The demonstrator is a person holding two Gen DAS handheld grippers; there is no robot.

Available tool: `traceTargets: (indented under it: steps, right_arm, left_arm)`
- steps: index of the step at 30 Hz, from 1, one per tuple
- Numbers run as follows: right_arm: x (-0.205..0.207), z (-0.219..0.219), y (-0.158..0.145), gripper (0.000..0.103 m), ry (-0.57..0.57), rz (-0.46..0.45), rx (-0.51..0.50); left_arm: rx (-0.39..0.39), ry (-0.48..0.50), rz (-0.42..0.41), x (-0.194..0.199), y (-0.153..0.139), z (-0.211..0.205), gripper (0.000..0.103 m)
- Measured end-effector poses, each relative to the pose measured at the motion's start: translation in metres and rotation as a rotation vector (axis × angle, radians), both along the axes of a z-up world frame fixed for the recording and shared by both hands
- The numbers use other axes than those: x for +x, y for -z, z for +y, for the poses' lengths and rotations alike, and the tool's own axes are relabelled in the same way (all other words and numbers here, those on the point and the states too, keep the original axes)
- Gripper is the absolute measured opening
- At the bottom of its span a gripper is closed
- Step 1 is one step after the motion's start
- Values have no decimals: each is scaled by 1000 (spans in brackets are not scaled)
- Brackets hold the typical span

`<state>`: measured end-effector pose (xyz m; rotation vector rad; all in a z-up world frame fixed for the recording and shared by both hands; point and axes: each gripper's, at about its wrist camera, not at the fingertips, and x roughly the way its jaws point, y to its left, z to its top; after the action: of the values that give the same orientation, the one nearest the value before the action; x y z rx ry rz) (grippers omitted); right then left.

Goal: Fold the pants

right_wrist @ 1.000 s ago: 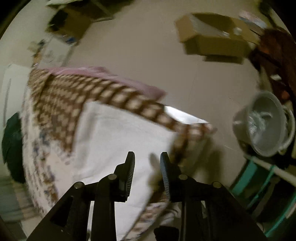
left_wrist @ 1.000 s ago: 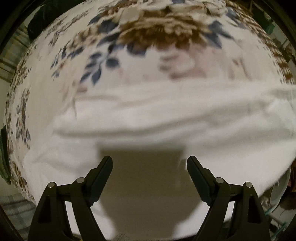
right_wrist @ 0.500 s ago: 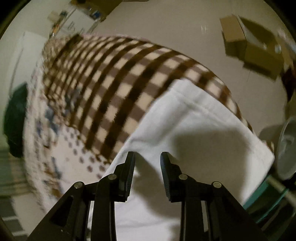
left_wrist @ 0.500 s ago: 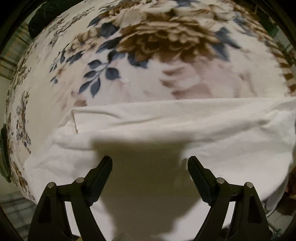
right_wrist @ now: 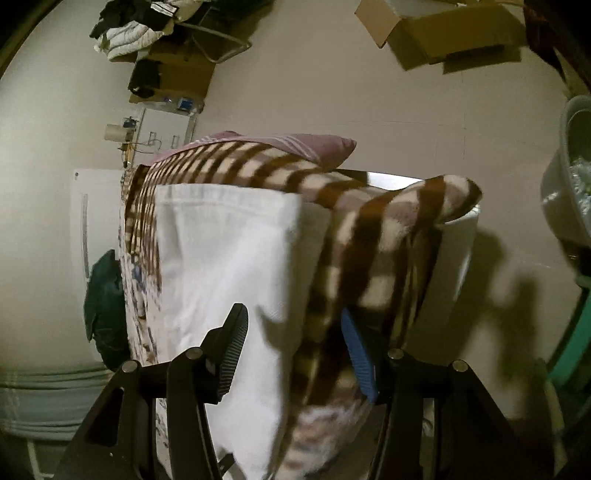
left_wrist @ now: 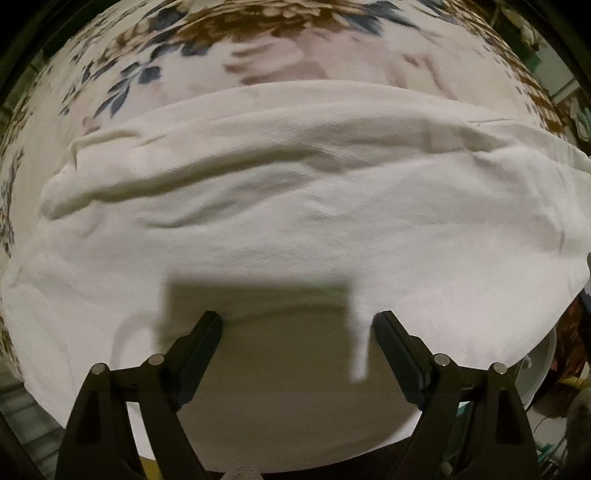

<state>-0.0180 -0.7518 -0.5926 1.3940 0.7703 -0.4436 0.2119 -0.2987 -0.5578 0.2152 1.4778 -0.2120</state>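
White pants (left_wrist: 295, 206) lie spread across a floral blanket (left_wrist: 280, 62) in the left wrist view. My left gripper (left_wrist: 299, 321) points straight down above them, its jaws wide and still opening, nothing between them; its shadow falls on the cloth. In the right wrist view the pants (right_wrist: 229, 251) lie along a brown checked blanket (right_wrist: 373, 251) that hangs over the surface's edge. My right gripper (right_wrist: 293, 315) tilts down at the near part of the pants. Its jaws are opening, and the pants' edge and the blanket show between the fingers, not pinched.
A cardboard box (right_wrist: 443, 33) and a heap of clothes (right_wrist: 140, 26) lie on the floor beyond. A grey tub (right_wrist: 569, 177) and a teal frame (right_wrist: 569, 350) stand at right. A dark green bundle (right_wrist: 105, 306) sits at left. A pink cloth (right_wrist: 295, 144) lies under the blanket's far end.
The left gripper slid across the pants, which now fill more of its view, and its jaws widened. The right gripper dropped toward the pants' end and its jaws opened from a narrow gap.
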Motion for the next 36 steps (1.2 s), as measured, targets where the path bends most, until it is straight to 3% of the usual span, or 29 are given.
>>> traceTargets:
  steps: [3, 9, 13, 19, 20, 21, 22, 24, 30, 34, 36]
  right_arm:
    - [7, 0, -1, 57, 0, -82, -23]
    - [35, -12, 10, 57, 13, -146, -21]
    - [48, -19, 14, 57, 43, -271, 36]
    - [71, -18, 26, 55, -7, -253, 19]
    - [75, -17, 24, 50, -14, -241, 10]
    - [75, -15, 21, 21, -21, -224, -1]
    - [76, -14, 16, 15, -30, -209, -22]
    - [79, -7, 1, 14, -39, -184, -58]
    - [96, 34, -83, 9, -129, -192, -161]
    - [113, 85, -131, 8, -222, -216, -224]
    - [126, 118, -148, 8, -283, -225, -251]
  left_arm:
    - [-15, -19, 17, 0, 5, 11, 103]
    - [-31, -12, 30, 4, 6, 18, 103]
    - [-37, -44, 20, 14, 9, 18, 103]
    - [-28, -63, -18, 21, 6, 5, 103]
    - [-26, -63, -9, 22, 3, 3, 103]
    - [-28, -68, 3, 23, 1, 3, 103]
    - [-32, -71, 11, 34, -1, 0, 103]
    - [-64, -95, 23, 49, -14, 2, 103]
    - [-134, -172, -44, 57, -72, 29, 103]
    - [-177, -221, -97, 53, -106, 61, 103]
    - [-188, -249, -104, 48, -103, 90, 103]
